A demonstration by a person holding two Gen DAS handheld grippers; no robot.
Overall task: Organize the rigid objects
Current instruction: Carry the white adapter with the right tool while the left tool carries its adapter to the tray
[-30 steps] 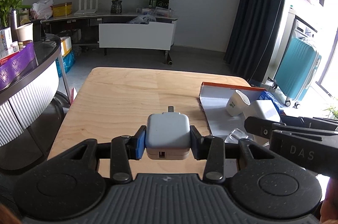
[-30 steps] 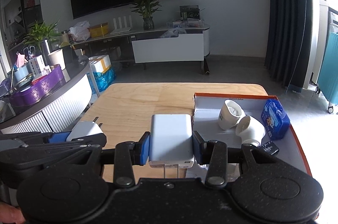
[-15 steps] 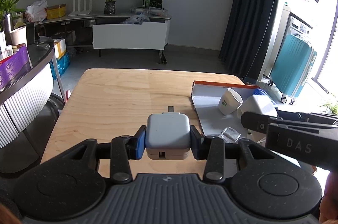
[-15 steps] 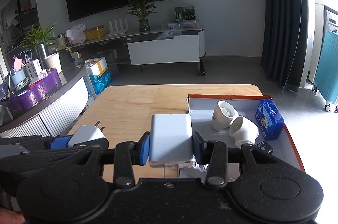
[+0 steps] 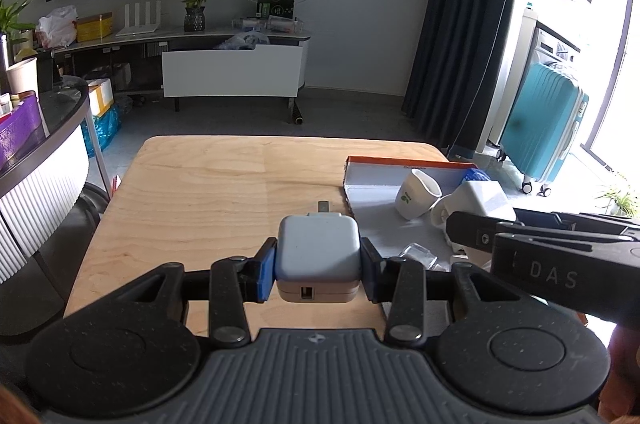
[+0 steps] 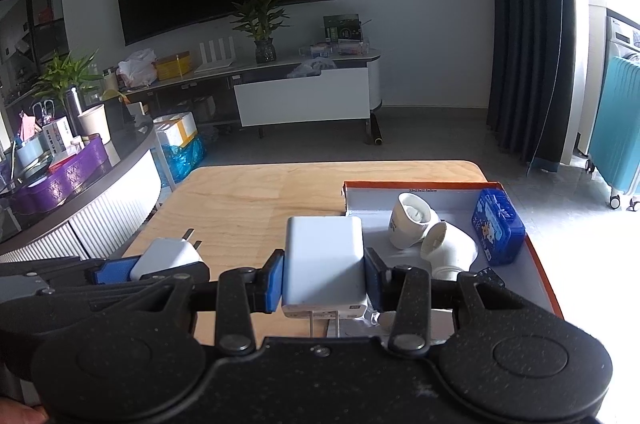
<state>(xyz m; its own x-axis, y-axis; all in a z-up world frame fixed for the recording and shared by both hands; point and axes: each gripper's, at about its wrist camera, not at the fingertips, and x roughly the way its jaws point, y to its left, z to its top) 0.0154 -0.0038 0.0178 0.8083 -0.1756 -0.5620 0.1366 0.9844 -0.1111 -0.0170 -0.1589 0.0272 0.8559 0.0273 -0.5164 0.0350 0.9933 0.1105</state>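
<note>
My left gripper point(image 5: 318, 270) is shut on a small white USB charger point(image 5: 317, 251), its plug pins pointing away, held above the wooden table point(image 5: 208, 191). In the right wrist view, my right gripper point(image 6: 324, 278) is shut on a larger white power adapter point(image 6: 325, 260), pins toward the camera, held over the near left corner of the orange-rimmed shallow box point(image 6: 538, 264). The left gripper and its small charger point(image 6: 166, 256) show at the left of that view. The right gripper's body point(image 5: 560, 260) crosses the right side of the left wrist view.
Inside the box point(image 5: 372, 193) lie a white cup point(image 6: 410, 220), a white pipe elbow point(image 6: 450, 248), a blue tin point(image 6: 498, 226) and a clear plastic piece point(image 5: 418, 256). A curved counter point(image 6: 80, 191) stands left of the table. A teal suitcase point(image 5: 540, 127) stands at the far right.
Both grippers keep their chargers. The left view has shifted slightly, so the table and box sit a little further left in it; the right gripper has barely moved.
</note>
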